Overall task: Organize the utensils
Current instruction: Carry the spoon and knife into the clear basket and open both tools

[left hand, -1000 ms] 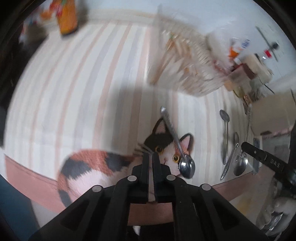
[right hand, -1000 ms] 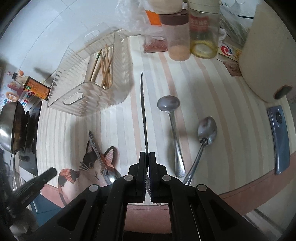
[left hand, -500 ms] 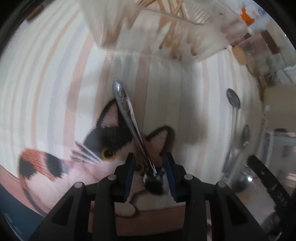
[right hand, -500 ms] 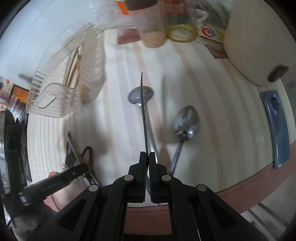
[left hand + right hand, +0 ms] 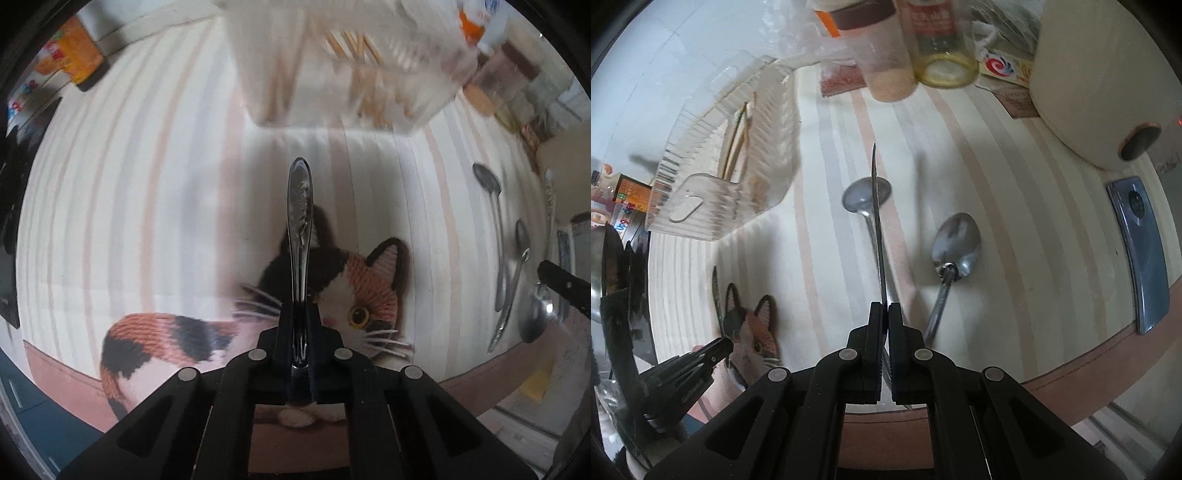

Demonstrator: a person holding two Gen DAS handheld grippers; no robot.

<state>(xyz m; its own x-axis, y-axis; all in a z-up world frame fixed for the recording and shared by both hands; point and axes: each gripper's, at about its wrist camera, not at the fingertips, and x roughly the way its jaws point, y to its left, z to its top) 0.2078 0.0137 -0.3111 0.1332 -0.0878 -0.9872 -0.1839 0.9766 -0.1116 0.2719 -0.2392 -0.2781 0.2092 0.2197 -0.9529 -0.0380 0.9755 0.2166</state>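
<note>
We are keeping the left hand-held gripper clamped on the spoon above the tabletop; the right hand-held gripper is pinching a knife; we are aiming both steadily toward the rack, avoiding slips.

The counter wears a cream cloth striped pale pink and grey, with a brown band along its near edge; a calico cat in orange, black and white is printed there; the phone is blue; the spoons are silver.
</note>
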